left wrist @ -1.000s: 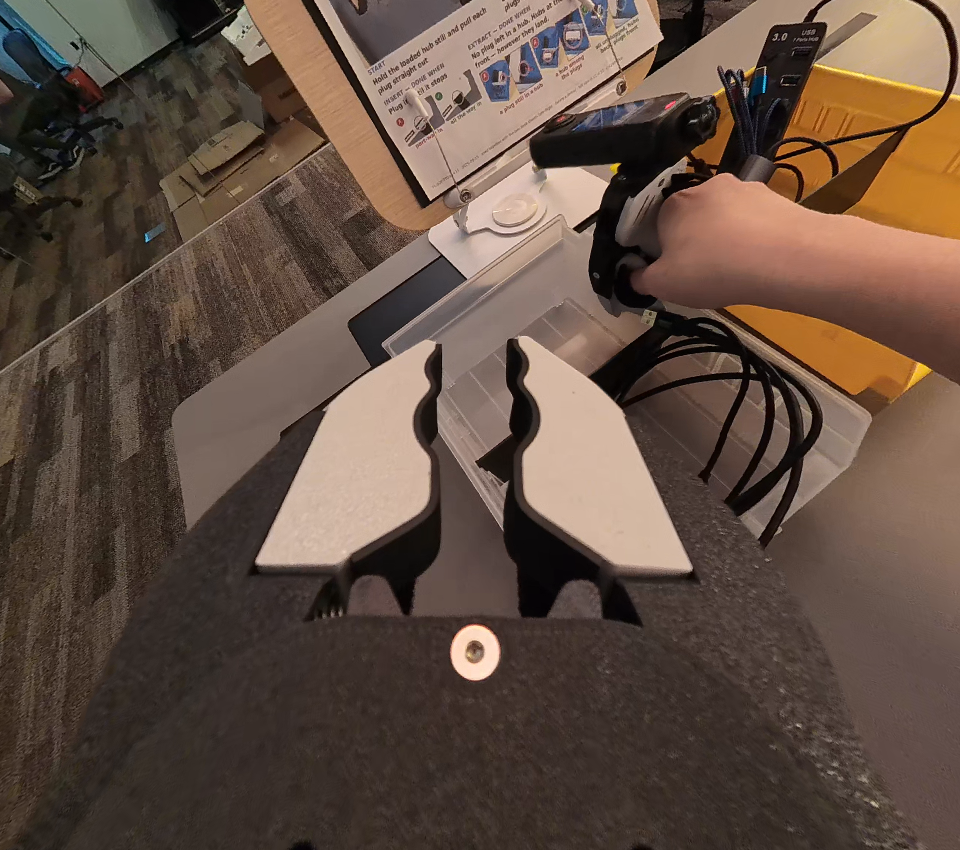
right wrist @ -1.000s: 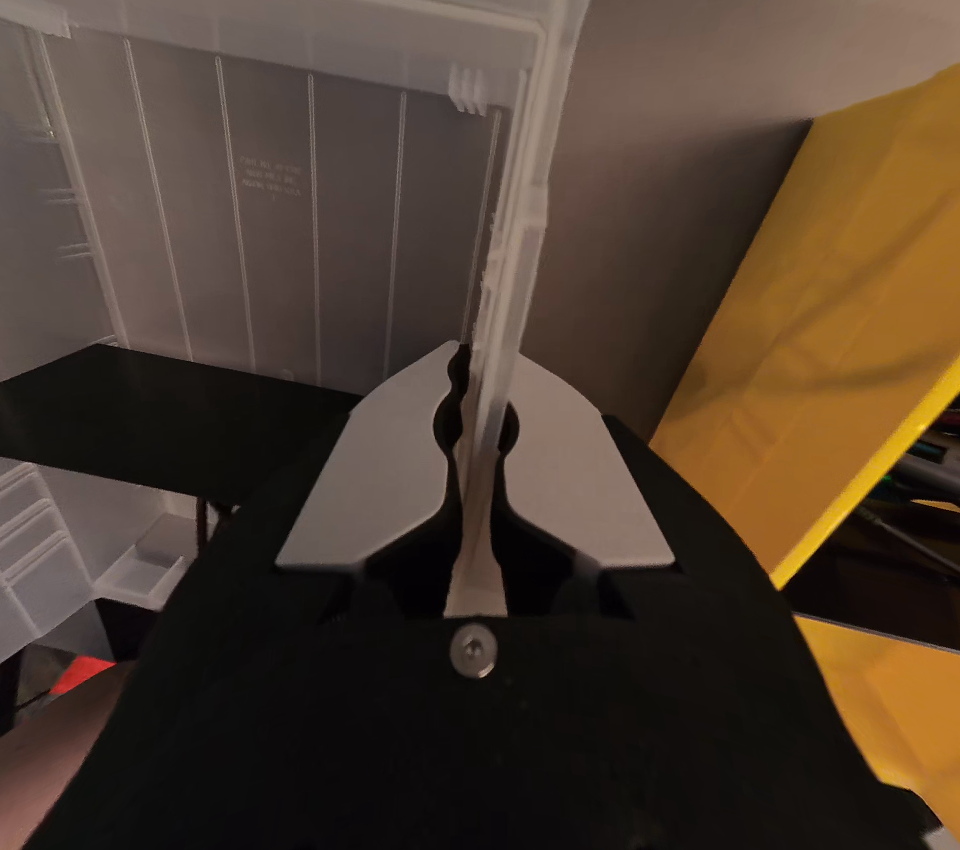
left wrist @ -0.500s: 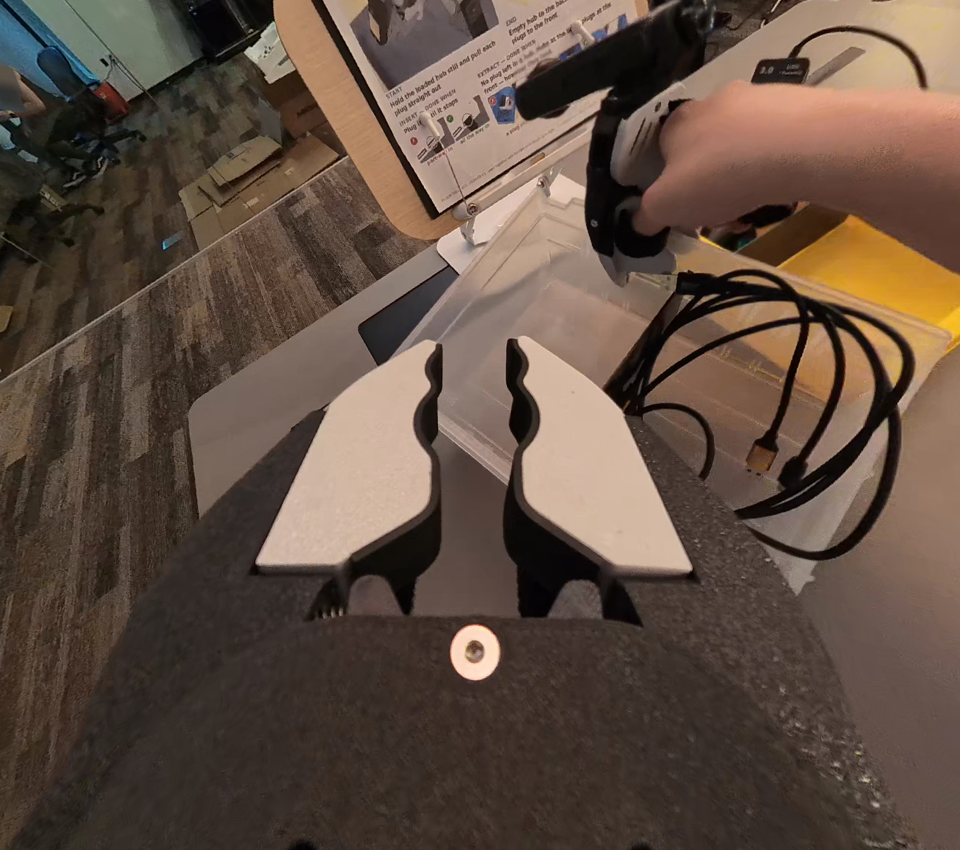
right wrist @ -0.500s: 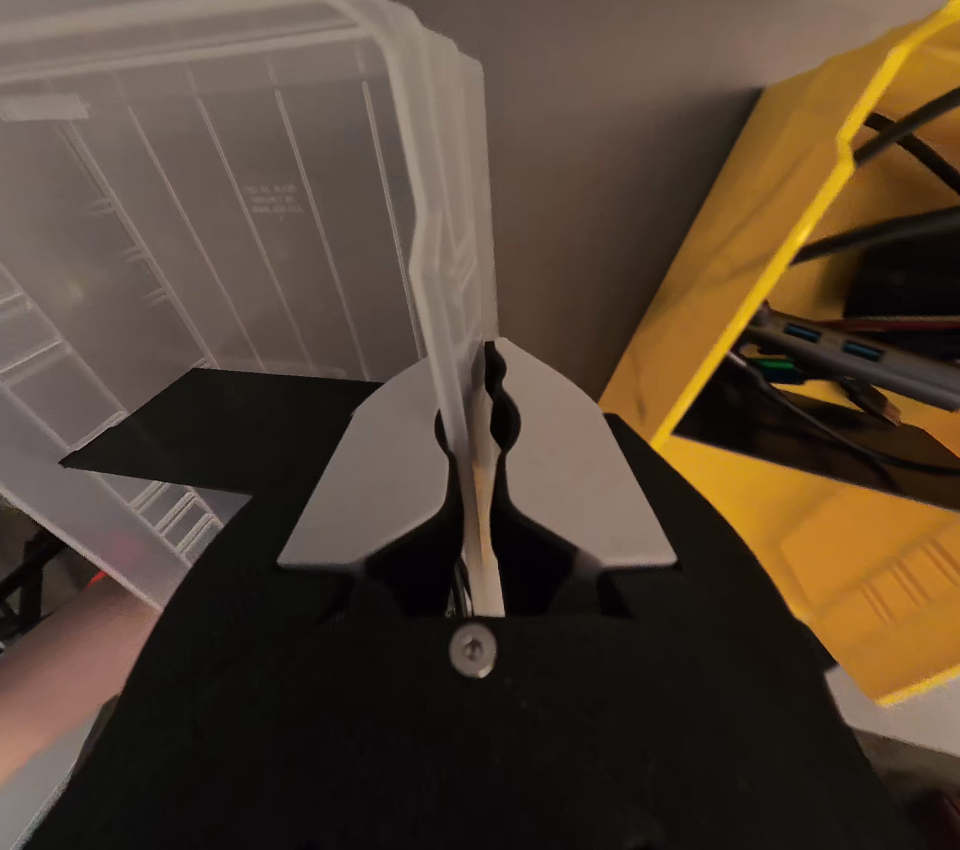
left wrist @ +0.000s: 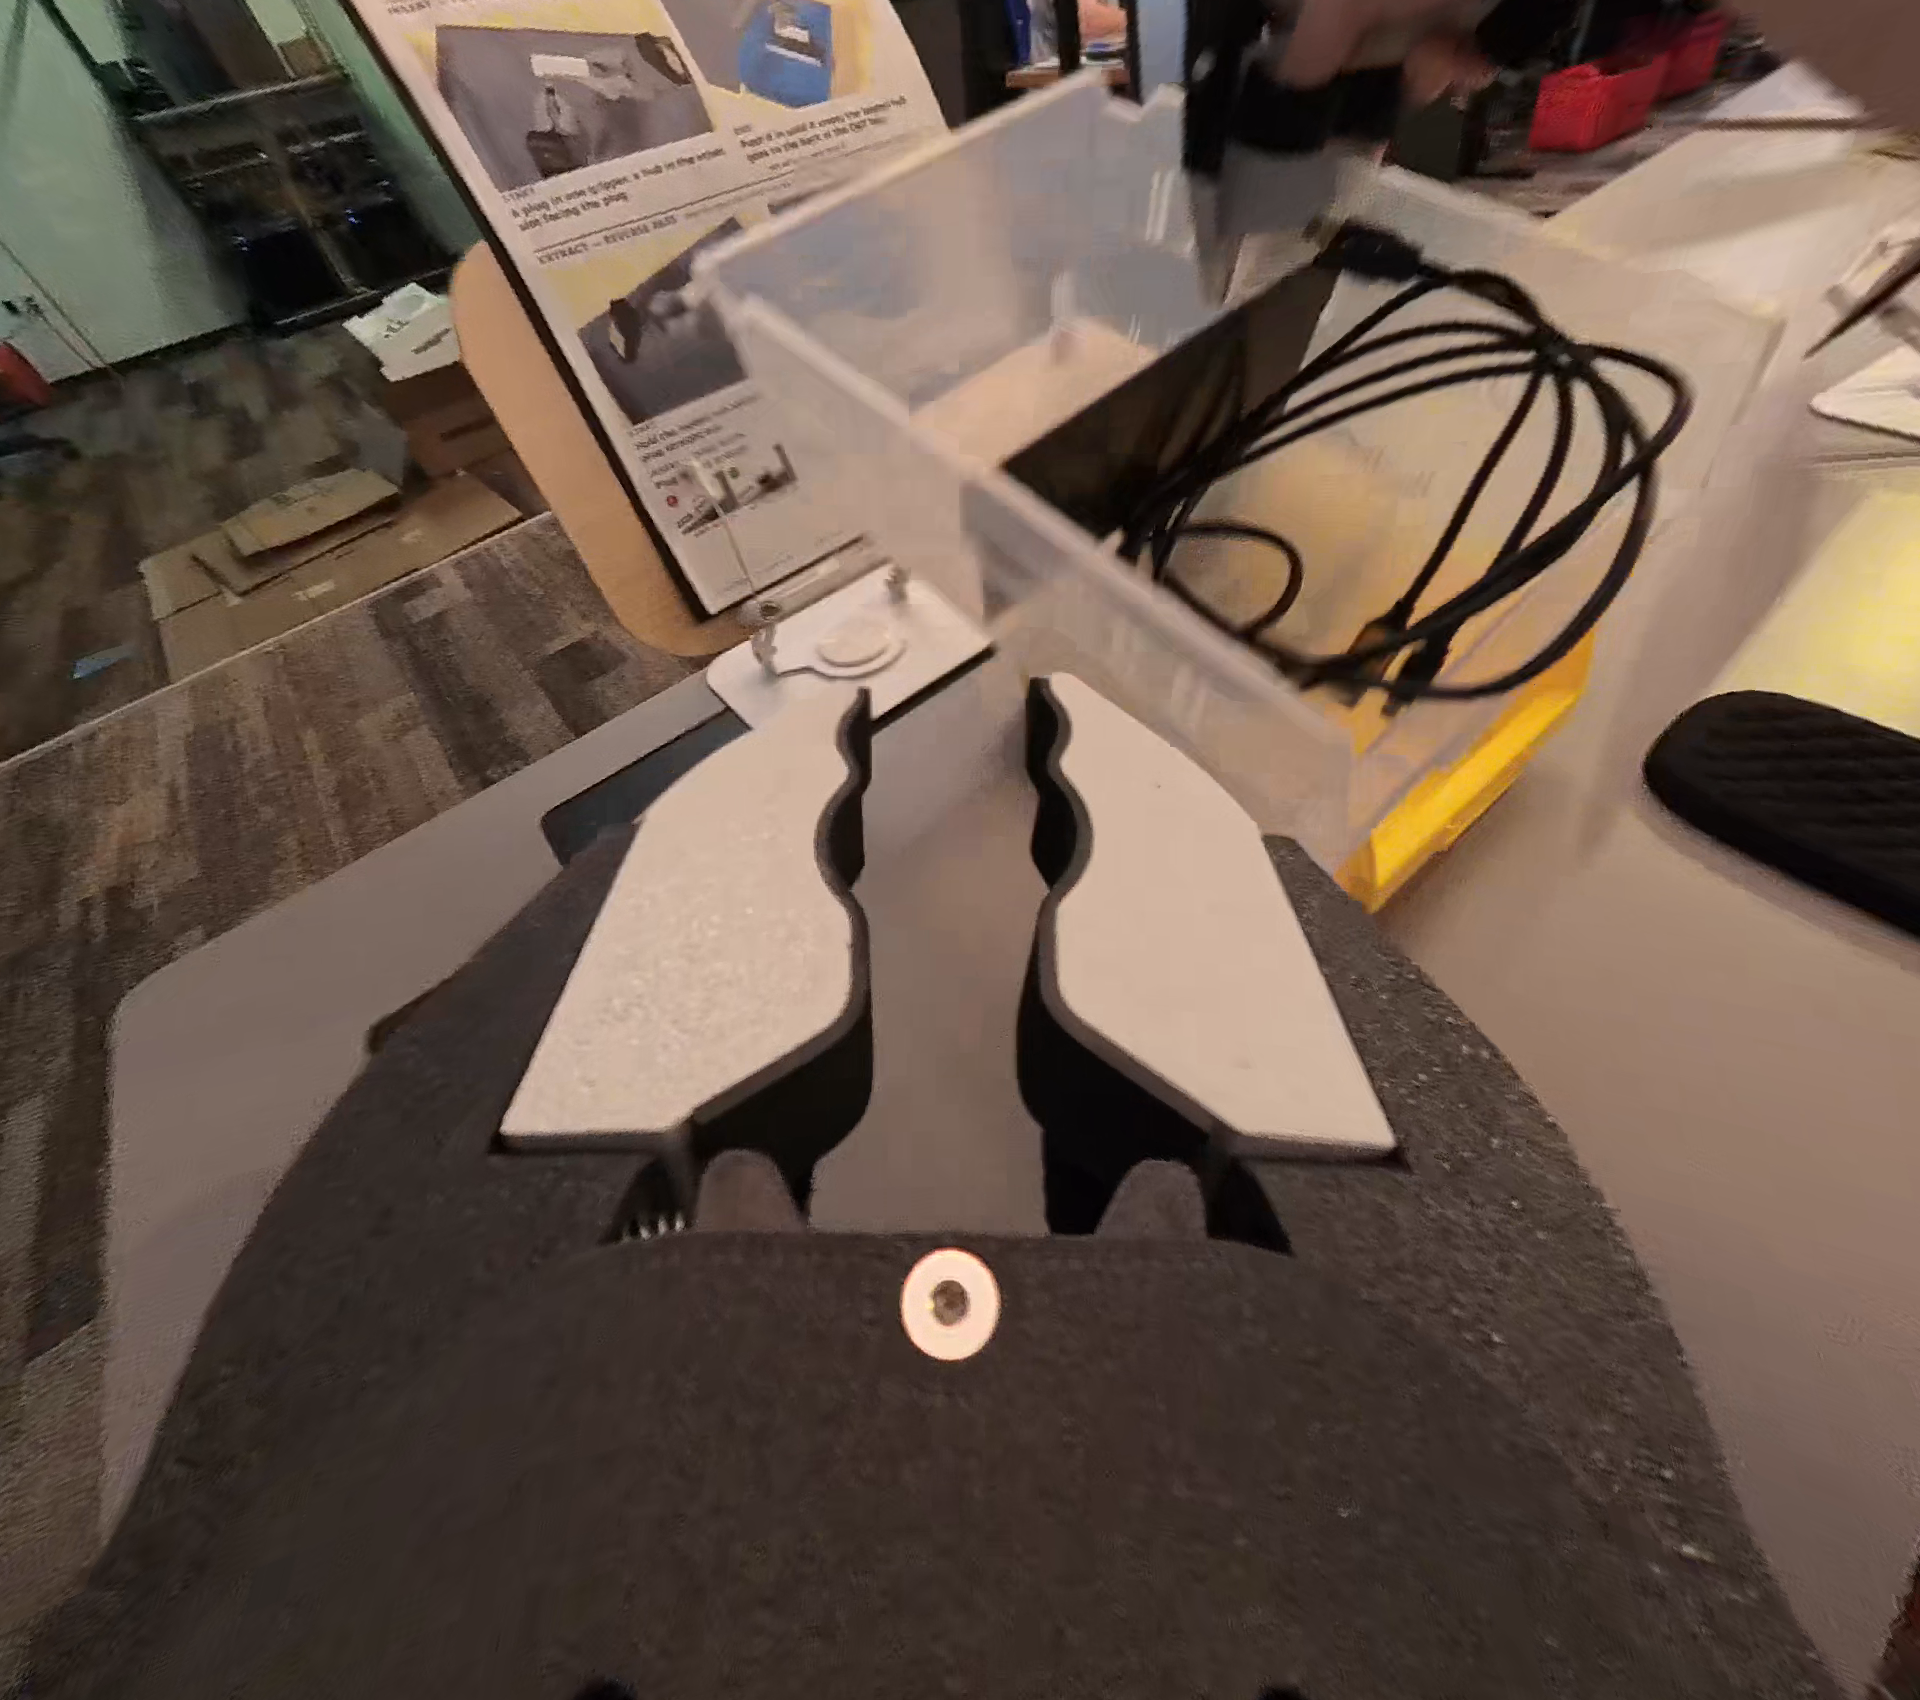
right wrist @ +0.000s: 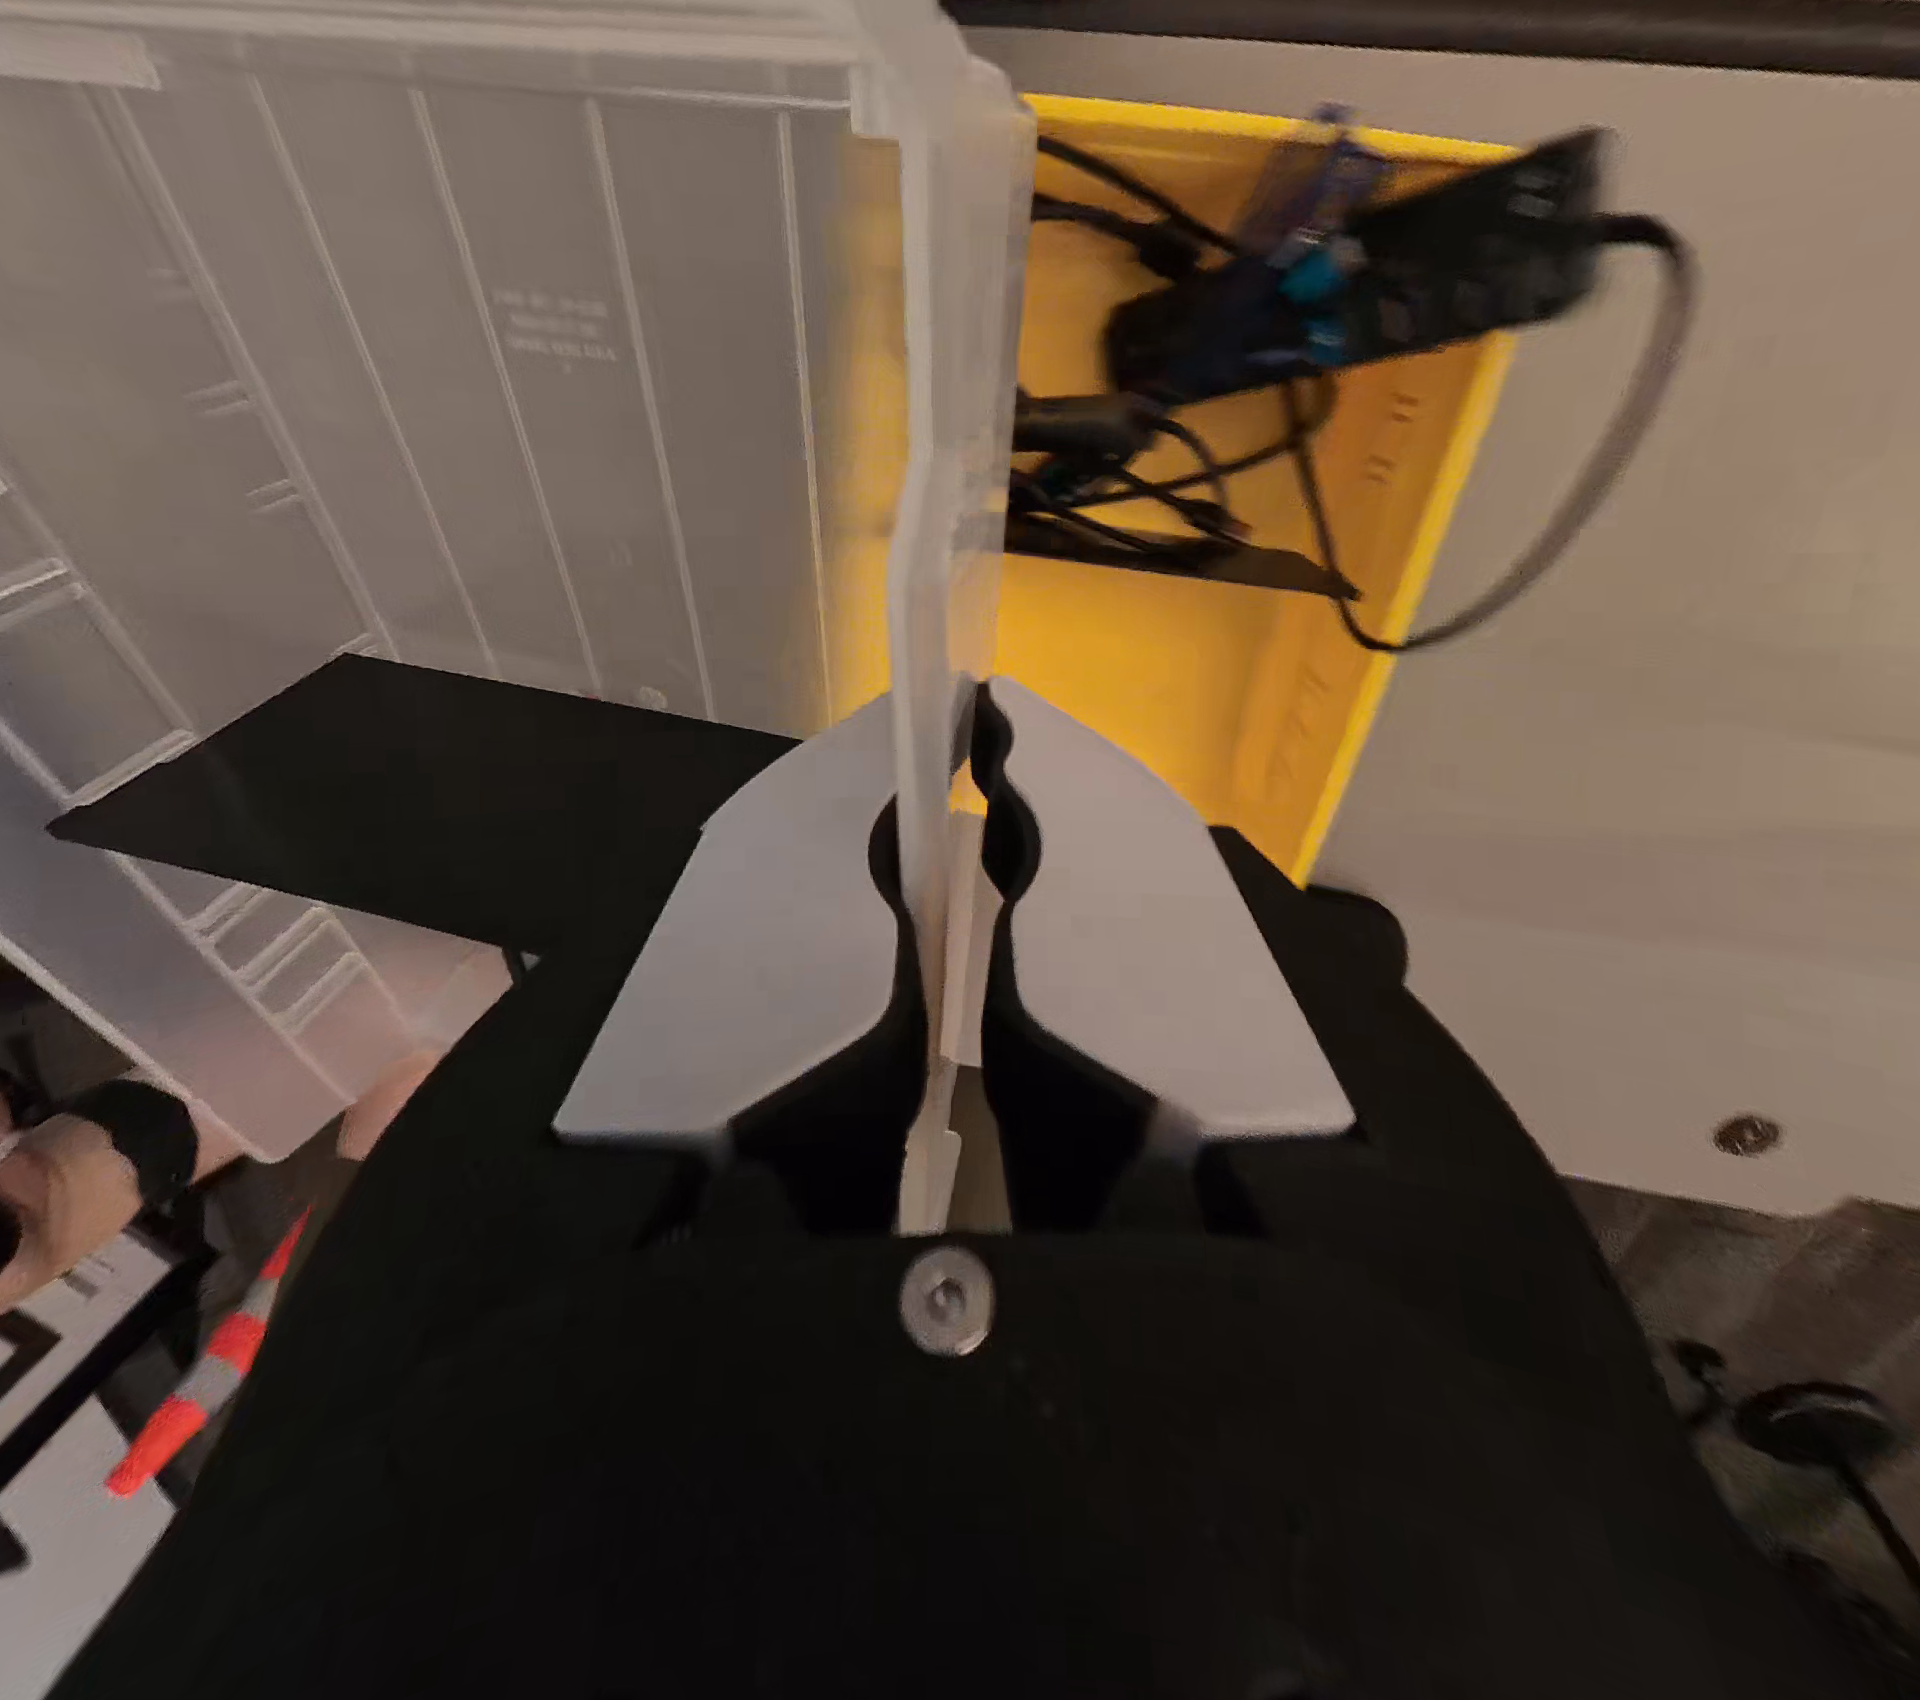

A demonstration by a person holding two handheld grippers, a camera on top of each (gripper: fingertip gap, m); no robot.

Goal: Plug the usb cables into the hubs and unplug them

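Note:
My right gripper [right wrist: 961, 720] is shut on the wall of a clear plastic bin [right wrist: 468, 362] and holds it lifted off the table. In the left wrist view the clear bin [left wrist: 883, 445] hangs in the air, tilted, with black USB cables [left wrist: 1455, 487] and a black divider inside. The right gripper [left wrist: 1262, 190] grips its far rim there. A yellow bin [right wrist: 1382, 611] below holds black USB hubs [right wrist: 1351, 300] and cables. My left gripper [left wrist: 943, 715] is open and empty, low over the table in front of the lifted bin.
An instruction poster on a stand [left wrist: 623, 144] rises at the table's back left. A black wrist rest [left wrist: 1797, 803] lies at the right. The yellow bin [left wrist: 1455, 788] shows under the clear bin. The grey table edge [left wrist: 208, 1006] drops to carpet at the left. Left tips to right tips: about 30 cm.
The right gripper has lifted the clear bin with its cables up off the table and carried it over the yellow bin. The left gripper stays open and roughly in place.

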